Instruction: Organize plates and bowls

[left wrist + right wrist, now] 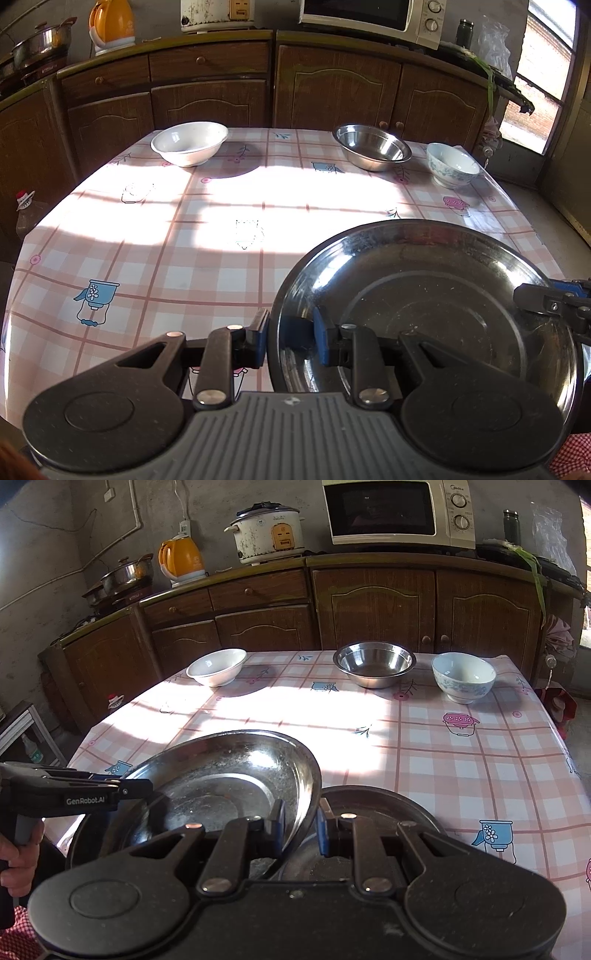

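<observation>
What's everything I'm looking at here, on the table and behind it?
steel plate: one, silvery, lifted and tilted at the near edge, pinched at opposite rims by both claws
second plate: one, dark, lying beneath it
white bowl: one, far left of the table
steel bowl: one, silvery, far middle
patterned bowl: one, white and blue, far right
tablecloth: one, pink check
microwave: one, cream, counter
rice cooker: one, white, counter
kettle: one, orange, counter
pot: one, steel, counter's left end
left claw: shut on the plate's rim
right claw: shut on the opposite rim
</observation>
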